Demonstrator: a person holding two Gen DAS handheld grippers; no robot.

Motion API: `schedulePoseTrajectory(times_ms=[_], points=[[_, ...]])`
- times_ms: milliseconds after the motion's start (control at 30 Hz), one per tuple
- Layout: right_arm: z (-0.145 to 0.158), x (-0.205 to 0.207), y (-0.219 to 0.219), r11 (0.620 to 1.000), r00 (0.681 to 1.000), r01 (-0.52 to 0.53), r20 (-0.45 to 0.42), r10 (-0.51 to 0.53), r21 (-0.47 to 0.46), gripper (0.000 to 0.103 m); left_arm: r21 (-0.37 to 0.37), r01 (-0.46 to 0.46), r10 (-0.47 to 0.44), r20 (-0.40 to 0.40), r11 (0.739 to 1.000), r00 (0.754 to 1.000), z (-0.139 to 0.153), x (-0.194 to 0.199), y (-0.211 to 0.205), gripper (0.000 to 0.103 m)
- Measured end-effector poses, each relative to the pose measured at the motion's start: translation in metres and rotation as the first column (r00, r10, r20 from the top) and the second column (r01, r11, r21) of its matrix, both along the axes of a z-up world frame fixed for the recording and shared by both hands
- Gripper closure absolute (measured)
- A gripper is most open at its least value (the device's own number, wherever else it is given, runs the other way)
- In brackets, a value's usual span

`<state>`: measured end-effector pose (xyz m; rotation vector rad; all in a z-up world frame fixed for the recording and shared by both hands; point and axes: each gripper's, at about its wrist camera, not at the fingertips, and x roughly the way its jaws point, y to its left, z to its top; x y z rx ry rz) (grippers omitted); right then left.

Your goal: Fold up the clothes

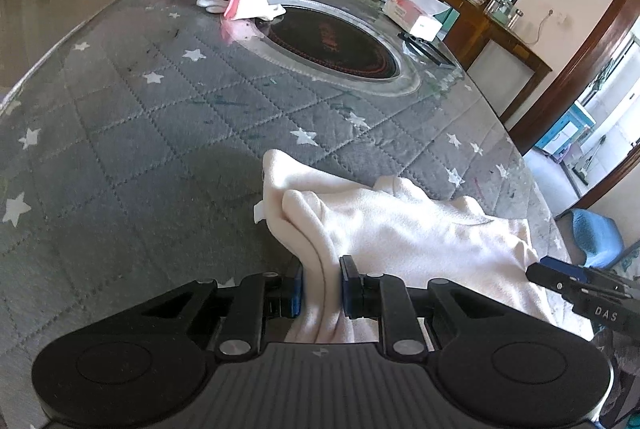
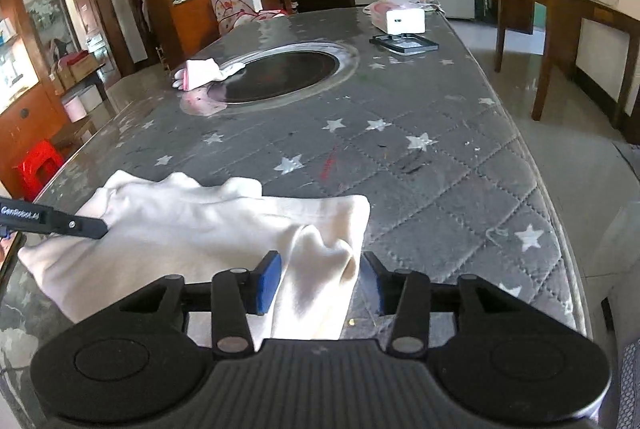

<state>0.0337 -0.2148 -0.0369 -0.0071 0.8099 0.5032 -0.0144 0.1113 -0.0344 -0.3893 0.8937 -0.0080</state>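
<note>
While your left gripper (image 1: 320,287) pinches the cream garment (image 1: 400,229), your right gripper (image 2: 320,283) stands spread around it; beyond it lies a folded pink cloth (image 2: 198,73).

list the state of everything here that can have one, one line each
left gripper: jaws shut on a fold of the cream garment
right gripper: jaws open, cloth between them but not pinched
cream garment: crumpled, partly folded at the near table edge
pink and white garment: folded, lying beside the round cooktop
round cooktop: set into the table, nothing on its dark surface
tissue box: tissue sticking out of the top
</note>
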Motion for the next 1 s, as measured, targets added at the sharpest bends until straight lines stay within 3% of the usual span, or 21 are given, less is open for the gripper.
schedulePoseTrajectory(times_ms=[400, 533, 633, 1000], points=[[-0.013, 0.006, -0.003, 0.997, 0.999, 0.044, -0.023, -0.042, 0.068, 0.056, 0.073, 0.019, -0.019, 0.013, 0.997, 1.0, 0.001, -0.001, -0.01, 0.082], [-0.013, 0.003, 0.005, 0.996, 0.999, 0.005, -0.032, -0.002, 0.094, 0.079, 0.116, 0.028, -0.031, 0.022, 0.993, 0.999, 0.003, -0.003, -0.016, 0.082], [-0.01, 0.0, 0.006, 0.995, 1.0, 0.007, -0.019, -0.005, 0.098, 0.088, 0.148, 0.036, -0.04, 0.029, 0.988, 0.999, 0.004, -0.004, -0.021, 0.082], [0.021, -0.016, 0.001, 0.993, 0.998, -0.009, 0.064, 0.001, 0.122, 0.092, 0.259, 0.063, -0.084, 0.074, 0.964, 0.994, 0.019, -0.008, -0.037, 0.085]])
